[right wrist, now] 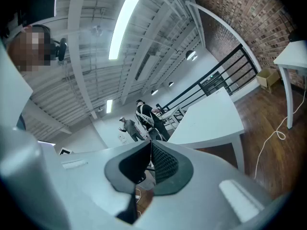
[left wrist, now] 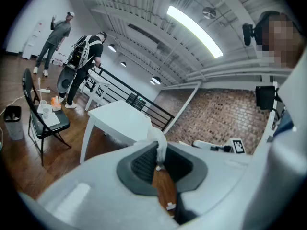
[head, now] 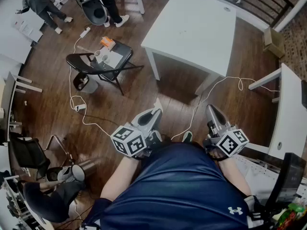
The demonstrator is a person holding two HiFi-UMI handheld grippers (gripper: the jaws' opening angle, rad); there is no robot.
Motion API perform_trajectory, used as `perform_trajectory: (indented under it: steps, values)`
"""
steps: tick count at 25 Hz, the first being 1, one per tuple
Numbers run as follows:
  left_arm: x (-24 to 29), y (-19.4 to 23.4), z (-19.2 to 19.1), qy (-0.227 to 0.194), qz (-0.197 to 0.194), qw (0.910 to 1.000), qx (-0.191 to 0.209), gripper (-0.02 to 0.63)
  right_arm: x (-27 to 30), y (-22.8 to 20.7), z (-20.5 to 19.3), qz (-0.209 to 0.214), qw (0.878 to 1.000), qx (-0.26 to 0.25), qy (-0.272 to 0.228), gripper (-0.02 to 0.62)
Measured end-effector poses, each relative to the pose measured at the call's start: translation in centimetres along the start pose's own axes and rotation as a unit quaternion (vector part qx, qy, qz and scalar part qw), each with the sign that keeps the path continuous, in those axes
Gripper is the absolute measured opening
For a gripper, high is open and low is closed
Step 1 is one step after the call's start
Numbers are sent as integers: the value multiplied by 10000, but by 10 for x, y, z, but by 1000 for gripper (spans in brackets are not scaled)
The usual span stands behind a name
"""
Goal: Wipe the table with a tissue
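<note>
Dark wooden floor [head: 144,87] surrounded a white table [head: 192,28] at far centre, with a black folding chair [head: 103,63] to its left. Near, the left gripper [head: 157,111] pinched a white tissue [left wrist: 159,140], short of the table; the right gripper [head: 210,108] was pressed together, empty.

The tissue [left wrist: 161,141] is a small white, crumpled piece, pinched between the closed jaws of the left gripper [head: 154,113]. A twisted tuft of it sticks up past the jaw tips. It is held in the air over the dark wooden floor [head: 144,87], well apart from the desk [head: 192,28]. The desk is white and rectangular, with a flat top on straight white legs. It stands on the floor ahead of the tissue, one corner turned toward it.
</note>
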State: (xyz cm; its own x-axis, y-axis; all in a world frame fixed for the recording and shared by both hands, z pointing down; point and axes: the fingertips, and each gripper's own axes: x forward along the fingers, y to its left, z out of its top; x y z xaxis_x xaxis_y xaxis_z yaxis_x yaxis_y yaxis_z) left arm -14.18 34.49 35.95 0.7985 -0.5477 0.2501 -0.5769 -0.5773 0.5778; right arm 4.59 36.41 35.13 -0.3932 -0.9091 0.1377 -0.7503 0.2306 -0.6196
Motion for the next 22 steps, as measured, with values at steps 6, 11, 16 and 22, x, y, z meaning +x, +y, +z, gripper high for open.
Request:
perform_trajectory:
  steps: [6,11,16,22]
  values:
    - [34,-25,-5,9,18,10000,31,26,-20,-32,24,-26,10000,31,-81,12]
    - [65,-42,-8,-33,119,9999,99,26,-35,-67,49,-21,9998,72,-202,12]
    - [83,-47,-4,-60,272,9995,137,26,-40,-94,66,-52,9994,173,-293,12]
    - [107,-24,15,-12,322,9993,179,26,-21,-115,76,-154,9989,266,-354,12]
